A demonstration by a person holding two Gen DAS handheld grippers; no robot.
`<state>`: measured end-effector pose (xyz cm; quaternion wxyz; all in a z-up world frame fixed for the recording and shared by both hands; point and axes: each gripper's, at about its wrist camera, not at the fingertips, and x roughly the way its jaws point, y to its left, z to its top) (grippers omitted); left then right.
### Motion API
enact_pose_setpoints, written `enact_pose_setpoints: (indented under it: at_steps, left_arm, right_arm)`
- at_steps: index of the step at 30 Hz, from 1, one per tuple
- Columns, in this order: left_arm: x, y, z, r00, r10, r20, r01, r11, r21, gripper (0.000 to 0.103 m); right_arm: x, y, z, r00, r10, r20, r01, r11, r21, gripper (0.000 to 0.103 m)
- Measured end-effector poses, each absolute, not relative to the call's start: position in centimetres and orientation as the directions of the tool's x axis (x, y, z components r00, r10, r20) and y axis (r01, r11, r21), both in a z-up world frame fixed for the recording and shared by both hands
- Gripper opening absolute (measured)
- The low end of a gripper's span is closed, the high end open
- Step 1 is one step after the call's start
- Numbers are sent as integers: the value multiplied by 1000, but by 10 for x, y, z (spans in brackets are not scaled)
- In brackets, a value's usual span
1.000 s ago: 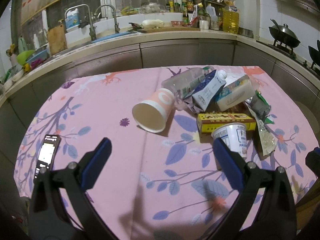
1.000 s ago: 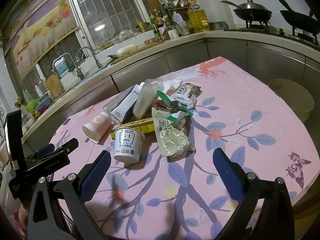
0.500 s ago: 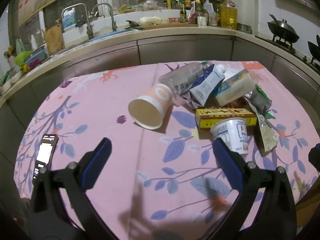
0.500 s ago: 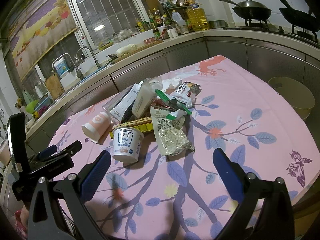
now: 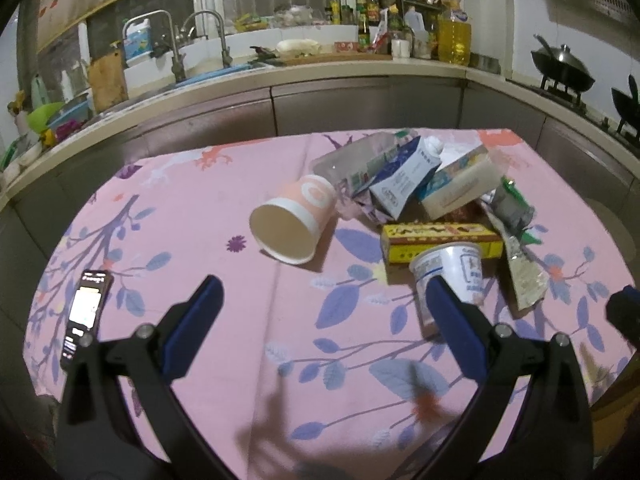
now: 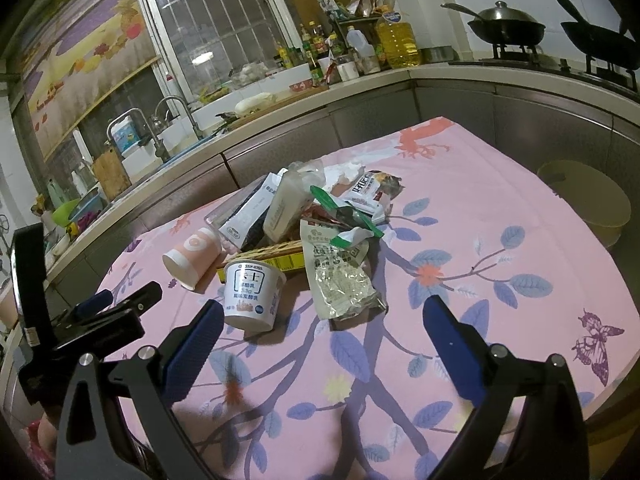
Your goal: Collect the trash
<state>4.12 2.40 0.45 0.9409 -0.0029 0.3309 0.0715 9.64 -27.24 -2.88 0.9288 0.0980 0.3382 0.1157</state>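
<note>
Both my left tongs [image 5: 322,308] and right tongs [image 6: 320,328] are wide open and empty; the trash pile [image 6: 316,224] sits untouched on the table [image 6: 500,208].

Dim, bluish indoor lighting from above casts soft shadows on the bench [image 5: 224,216], with strong fisheye curvature, dark vignetted corners, and slight blur toward both views' edges.
</note>
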Motion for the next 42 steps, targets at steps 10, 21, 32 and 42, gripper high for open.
enact_pose_setpoints:
  at_steps: [10,21,32,42]
  left_arm:
    - [20,29,2,778,80,-623,-129,991,-34,97]
    - [-11,40,0,791,67,-608,-169,979,-111,97]
    - [-16,14,11,828,-42,-558,-15,995,-97,97]
    - [-18,17,12,834,-5,-552,-54,994,-90,97]
  right_arm:
    - [96,-276,-31,742,292,-604,-141,948,285,96]
    - [88,-275,-29,749,324,-578,-164,936,312,97]
    - [88,-275,-34,736,341,-584,-172,929,327,97]
    - [86,-276,-36,730,349,-588,-178,927,329,97]
